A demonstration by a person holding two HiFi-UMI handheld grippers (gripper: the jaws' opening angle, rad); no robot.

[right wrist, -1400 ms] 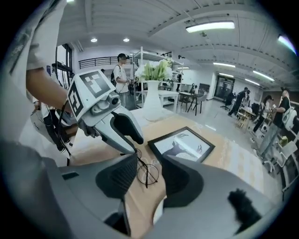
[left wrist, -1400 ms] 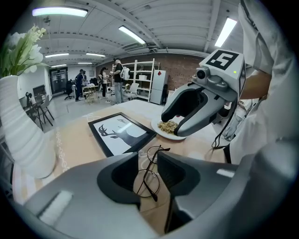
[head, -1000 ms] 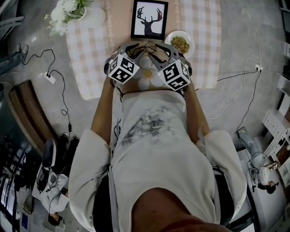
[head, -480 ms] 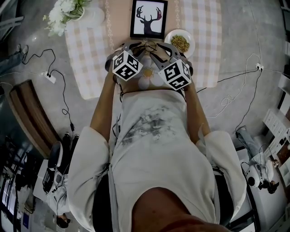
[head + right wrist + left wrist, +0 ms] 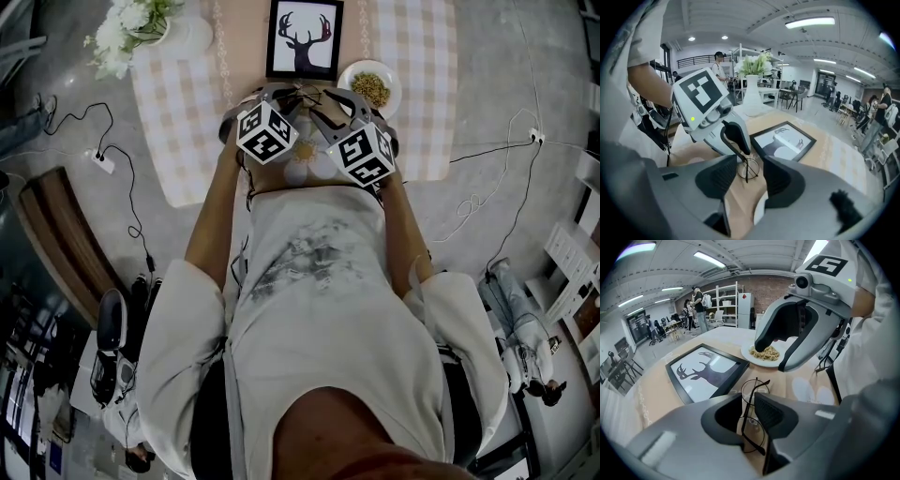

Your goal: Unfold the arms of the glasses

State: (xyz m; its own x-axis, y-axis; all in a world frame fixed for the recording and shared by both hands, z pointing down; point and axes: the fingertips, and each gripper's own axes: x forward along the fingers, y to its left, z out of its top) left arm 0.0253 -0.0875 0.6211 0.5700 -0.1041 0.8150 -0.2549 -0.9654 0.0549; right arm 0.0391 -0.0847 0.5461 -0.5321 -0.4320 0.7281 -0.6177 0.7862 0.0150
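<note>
The left gripper [image 5: 746, 400] has just been closing its jaws, now narrow but not clamped. The glasses [image 5: 756, 389] stand edge-on between them, nearer the right-hand jaw. The right gripper [image 5: 750, 165] has its jaws wide, the glasses just past their tips. A deer picture [image 5: 705, 373] lies beyond the left jaws.

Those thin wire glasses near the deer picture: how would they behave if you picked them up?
Probably very light: the glasses look like bare wire rims round the lenses. Likely fragile and a little springy, so a hard squeeze might bend them. The slim hinged arms could swing loose when lifted.
</note>
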